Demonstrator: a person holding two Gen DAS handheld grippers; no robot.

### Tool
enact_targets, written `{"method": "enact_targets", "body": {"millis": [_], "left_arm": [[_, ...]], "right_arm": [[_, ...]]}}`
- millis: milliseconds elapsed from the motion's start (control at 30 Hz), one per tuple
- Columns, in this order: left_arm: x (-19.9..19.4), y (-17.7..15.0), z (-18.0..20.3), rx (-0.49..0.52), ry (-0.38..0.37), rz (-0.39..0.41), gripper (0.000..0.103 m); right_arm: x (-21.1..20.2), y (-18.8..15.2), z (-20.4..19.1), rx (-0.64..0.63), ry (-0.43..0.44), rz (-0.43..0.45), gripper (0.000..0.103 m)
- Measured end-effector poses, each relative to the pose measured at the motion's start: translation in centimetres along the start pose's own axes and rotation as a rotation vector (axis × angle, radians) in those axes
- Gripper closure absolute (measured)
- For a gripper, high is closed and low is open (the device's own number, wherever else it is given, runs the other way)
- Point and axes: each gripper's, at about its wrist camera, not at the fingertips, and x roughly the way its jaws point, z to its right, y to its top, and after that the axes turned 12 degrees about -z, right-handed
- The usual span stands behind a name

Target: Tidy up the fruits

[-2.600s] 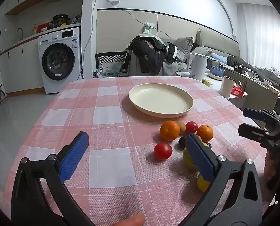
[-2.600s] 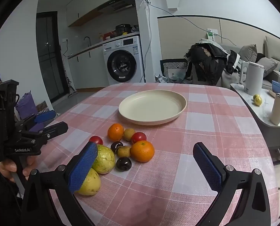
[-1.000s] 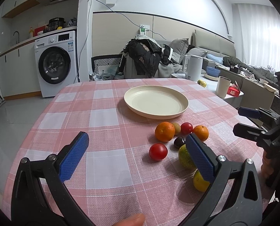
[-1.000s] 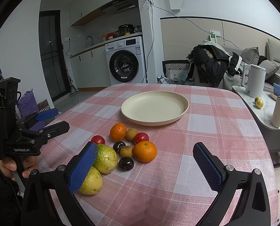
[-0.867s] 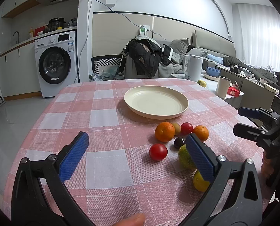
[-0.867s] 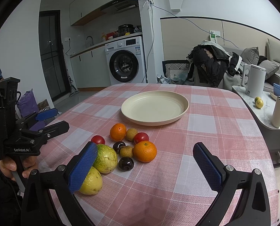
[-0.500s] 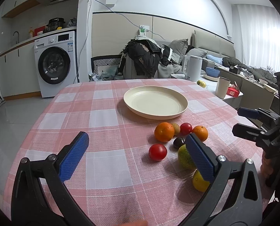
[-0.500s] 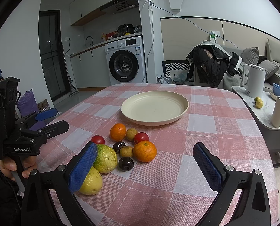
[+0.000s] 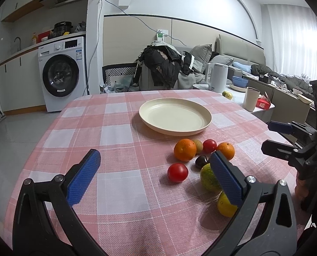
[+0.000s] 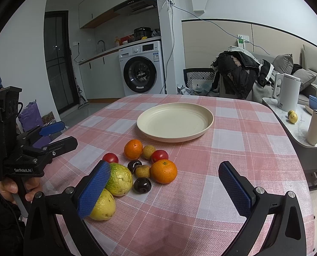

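A cream plate (image 9: 175, 117) (image 10: 175, 122) sits empty on the pink checked tablecloth. In front of it lies a cluster of fruit: two oranges (image 10: 133, 149) (image 10: 163, 171), two red tomatoes (image 10: 110, 157) (image 10: 159, 155), dark plums (image 10: 142, 185), small brown fruits (image 10: 148, 152), a green guava (image 10: 118, 179) and a yellow fruit (image 10: 102, 208). My left gripper (image 9: 156, 177) is open and empty above the table, left of the fruit. My right gripper (image 10: 165, 188) is open and empty, near the cluster's front. Each gripper shows in the other's view, the right one (image 9: 284, 137) and the left one (image 10: 54, 135).
A side counter at the right holds a white kettle (image 10: 287, 90), a cup (image 10: 316, 127) and a small fruit (image 10: 292, 117). A chair piled with dark clothes (image 10: 239, 72) stands behind the table. A washing machine (image 10: 141, 68) is at the back.
Both views have shifted very slightly; the fruit, the plate and both open grippers stand as before.
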Motion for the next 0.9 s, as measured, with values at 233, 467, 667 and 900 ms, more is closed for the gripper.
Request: {"method": "enact_targets", "body": {"millis": [233, 467, 667, 900], "left_arm": [[-0.1, 0.1, 0.0, 0.006, -0.003, 0.005, 0.001], [-0.2, 0.0, 0.0, 0.007, -0.005, 0.007, 0.001], [-0.3, 0.1, -0.1, 0.014, -0.015, 0.014, 0.001], [-0.3, 0.1, 0.2, 0.025, -0.05, -0.01, 0.001]], "right_arm": [[-0.1, 0.0, 0.1, 0.001, -0.01, -0.003, 0.0], [0.0, 0.2, 0.5, 0.023, -0.02, -0.012, 0.0], [0.5, 0.4, 0.3, 0.014, -0.04, -0.035, 0.0], [1.3, 0.3, -0.3, 0.007, -0.038, -0.088, 0.0]]}}
